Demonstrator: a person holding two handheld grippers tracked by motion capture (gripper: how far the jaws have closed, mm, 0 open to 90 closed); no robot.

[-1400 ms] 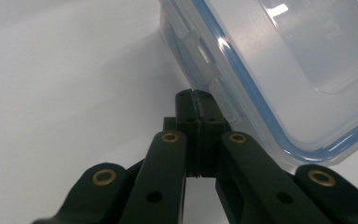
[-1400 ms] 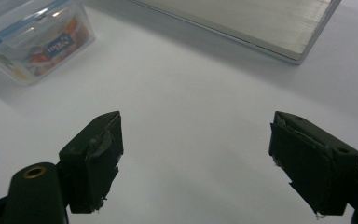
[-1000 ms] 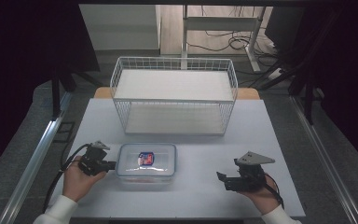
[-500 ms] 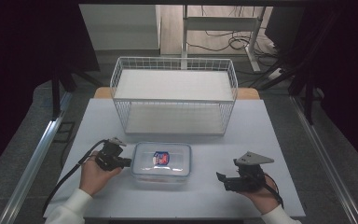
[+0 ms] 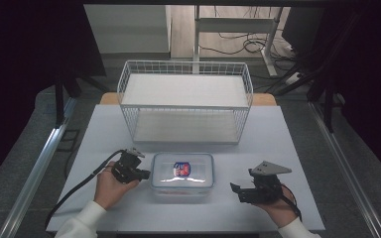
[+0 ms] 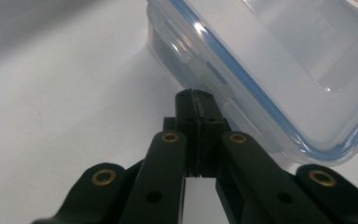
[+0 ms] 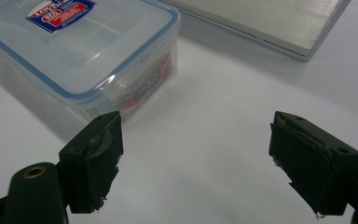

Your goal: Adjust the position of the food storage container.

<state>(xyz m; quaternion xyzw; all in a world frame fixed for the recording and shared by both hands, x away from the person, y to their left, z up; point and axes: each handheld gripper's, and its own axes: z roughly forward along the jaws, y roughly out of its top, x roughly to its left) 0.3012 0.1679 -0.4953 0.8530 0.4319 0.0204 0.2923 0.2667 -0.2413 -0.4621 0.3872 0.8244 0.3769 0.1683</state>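
Observation:
A clear plastic food box point(image 5: 182, 171) with a blue-rimmed lid and a red-and-blue label lies on the white table, near the front middle. My left gripper point(image 5: 146, 173) is shut with nothing between its jaws; its tips press against the box's left side wall point(image 6: 223, 84). The closed tips point(image 6: 195, 95) meet the box just below the lid's side clip. My right gripper point(image 5: 236, 191) rests on the table to the right of the box, jaws wide open and holding nothing. In the right gripper view the box point(image 7: 74, 51) lies ahead and to the left of the open fingers point(image 7: 95, 154).
A white wire basket point(image 5: 186, 99) stands behind the box at the table's back middle; its base edge point(image 7: 265, 23) lies beyond the right gripper. A black cable point(image 5: 74, 191) trails from the left gripper off the table's front left.
The left gripper has slid rightward, pushing the food box with it across the table toward the middle. The right gripper has stayed where it was.

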